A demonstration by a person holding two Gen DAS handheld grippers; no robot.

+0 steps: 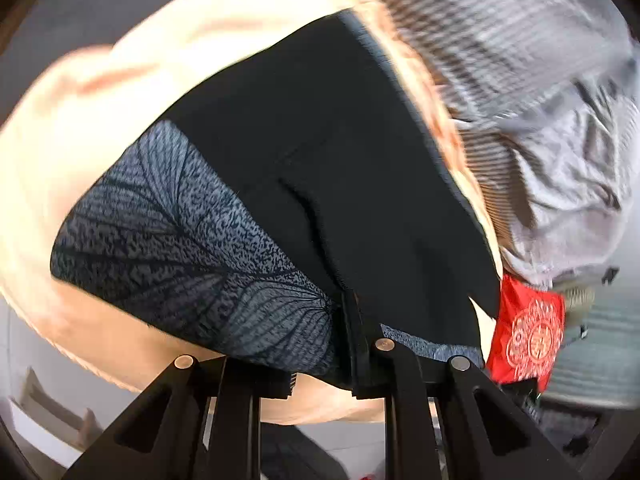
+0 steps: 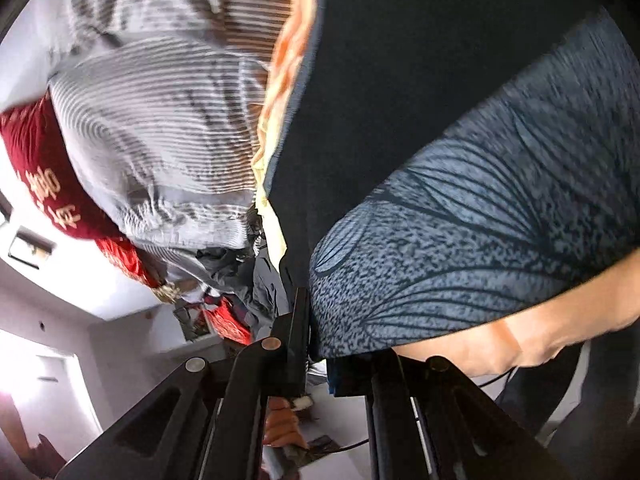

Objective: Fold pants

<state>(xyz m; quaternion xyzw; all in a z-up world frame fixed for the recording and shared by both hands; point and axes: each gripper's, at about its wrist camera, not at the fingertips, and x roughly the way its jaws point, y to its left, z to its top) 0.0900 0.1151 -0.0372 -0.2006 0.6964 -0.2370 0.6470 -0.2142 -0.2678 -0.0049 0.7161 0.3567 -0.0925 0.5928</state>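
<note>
Black pants (image 1: 340, 152); hand (image 2: 284, 426) only right view

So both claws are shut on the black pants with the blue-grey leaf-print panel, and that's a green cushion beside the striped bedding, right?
Not green: the left wrist view shows a red cushion with a pale pattern beside the striped bedding. Both claws, left and right, do grip the black pants with the blue-grey leaf-print panel.

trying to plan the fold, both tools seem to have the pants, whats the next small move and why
Probably carry the pinched edge across and lay it over the rest. The left tool and the right tool each look shut on the dark pants, which hang between them above the cream bed cover, so the cloth seems ready to fold rather than regrip.
</note>
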